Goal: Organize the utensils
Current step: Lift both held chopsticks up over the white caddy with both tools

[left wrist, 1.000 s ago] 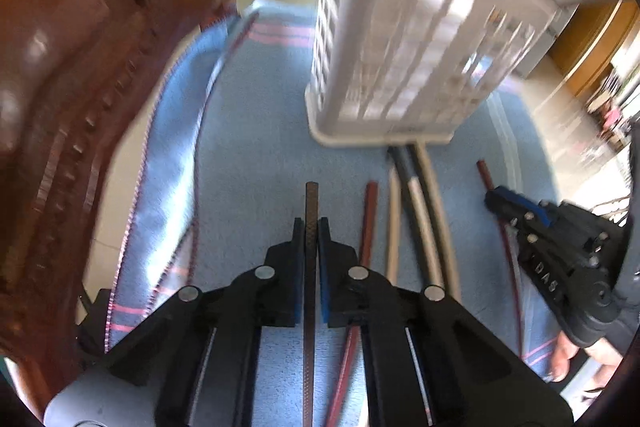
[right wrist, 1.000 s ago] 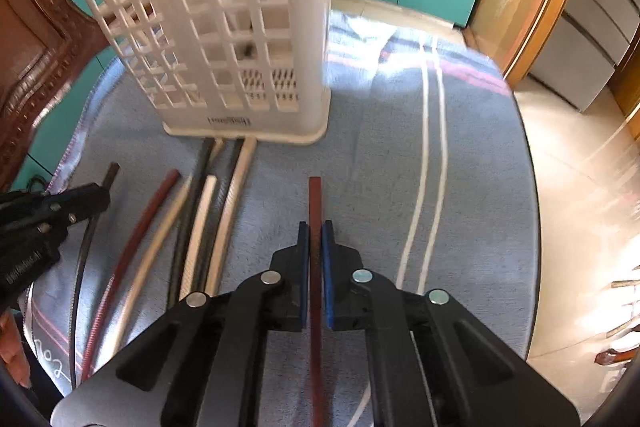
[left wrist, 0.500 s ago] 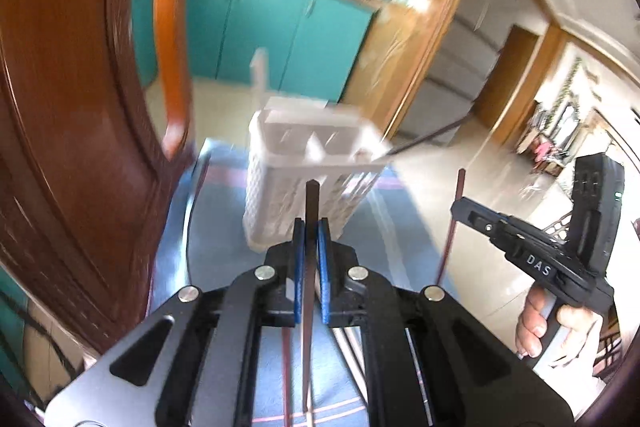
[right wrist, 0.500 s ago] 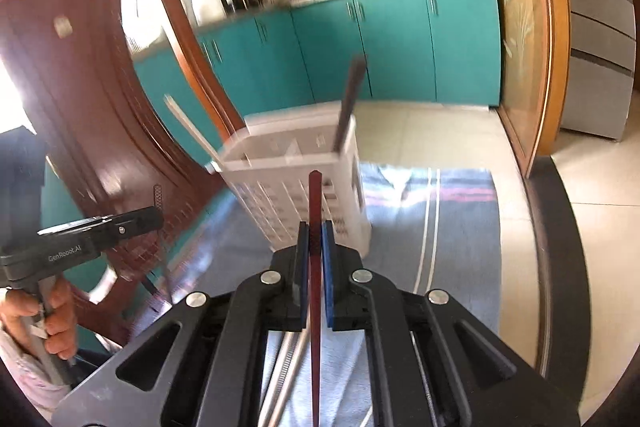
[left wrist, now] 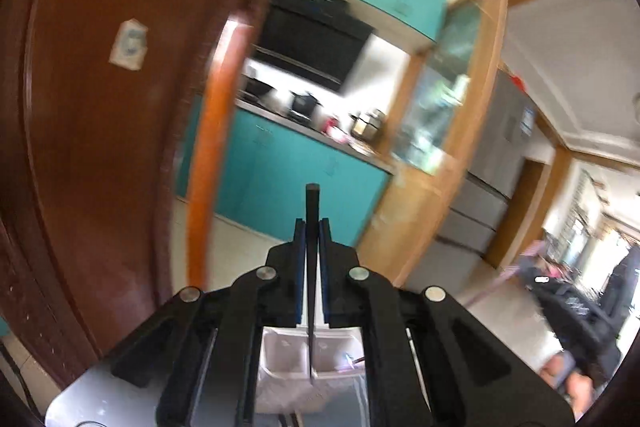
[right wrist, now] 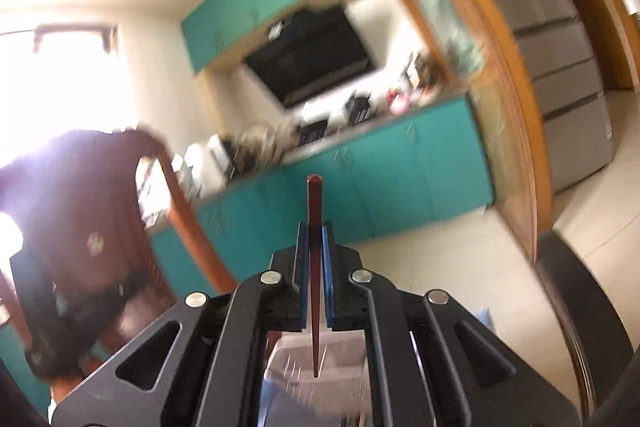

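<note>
The left hand-held gripper [left wrist: 311, 227] is pinching a thin black chopstick [left wrist: 311, 267], its blunt end poking out past the fingertips and its tapered tip hanging behind and below them, over the white slotted plastic utensil basket [left wrist: 288, 347], which sits directly beneath. The right hand-held gripper [right wrist: 315, 231] is clamped the same way on a slim dark red chopstick [right wrist: 315, 267], tip down above what looks like the same white basket [right wrist: 340, 351], though it is blurred. Ahead of both stand teal kitchen cabinets [left wrist: 288, 171]; a brown wooden chair back [left wrist: 100, 107] rises left of the left gripper
</note>
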Demonstrator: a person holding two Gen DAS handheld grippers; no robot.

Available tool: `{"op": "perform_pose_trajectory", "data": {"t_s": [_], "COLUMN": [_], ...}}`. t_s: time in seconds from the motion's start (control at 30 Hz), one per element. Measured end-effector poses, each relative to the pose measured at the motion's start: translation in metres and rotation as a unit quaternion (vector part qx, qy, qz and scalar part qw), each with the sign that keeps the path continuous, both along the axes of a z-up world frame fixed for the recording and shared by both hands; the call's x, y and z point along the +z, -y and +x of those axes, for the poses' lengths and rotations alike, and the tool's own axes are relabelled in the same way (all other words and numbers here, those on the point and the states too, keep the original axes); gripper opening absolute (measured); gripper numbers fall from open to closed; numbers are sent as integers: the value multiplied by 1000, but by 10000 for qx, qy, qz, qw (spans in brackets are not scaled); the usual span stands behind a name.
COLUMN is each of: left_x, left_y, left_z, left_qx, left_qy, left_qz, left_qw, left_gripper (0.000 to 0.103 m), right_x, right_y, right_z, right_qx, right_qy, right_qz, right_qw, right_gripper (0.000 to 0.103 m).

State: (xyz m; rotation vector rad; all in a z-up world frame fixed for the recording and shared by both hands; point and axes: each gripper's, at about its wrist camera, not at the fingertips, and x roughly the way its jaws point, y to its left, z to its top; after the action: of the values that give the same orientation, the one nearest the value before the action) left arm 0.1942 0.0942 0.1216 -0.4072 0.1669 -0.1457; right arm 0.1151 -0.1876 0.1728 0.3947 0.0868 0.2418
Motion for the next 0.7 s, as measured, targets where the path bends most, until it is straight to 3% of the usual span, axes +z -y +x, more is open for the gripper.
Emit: {"op": "perform_pose_trajectory", "data": {"t_s": [0.07,0.2,0.43,0.5,0.7], "left_x": [-9,-14,-8,-10,-31], "left_y": [-6,-22,-24,-17,23], "left_z": [9,16,6,4,17], "left_qx": [147,-22,306,493,836], "left_qy": [-9,-9,430,502,311], "left_qz": [-211,-776,-918,-822,206], "left_qw": [9997,9970,9944,9941,9958], "left_gripper": [7,7,7,7,7], "right_x": [-9,-39,-71,-78,-87], "right_y": [-5,-24,-51,-56,-60], "right_z": [6,35,56,57,55], "right_qx": [-198,-200,-54,-10,148], "right_qy": [10,-414,-862,-915,-1043], "right_qz": [-98,-382,-820,-924,-1132], "right_qw": [9998,9982,9929,9915,9880], "right_gripper": [7,7,7,7,7]}}
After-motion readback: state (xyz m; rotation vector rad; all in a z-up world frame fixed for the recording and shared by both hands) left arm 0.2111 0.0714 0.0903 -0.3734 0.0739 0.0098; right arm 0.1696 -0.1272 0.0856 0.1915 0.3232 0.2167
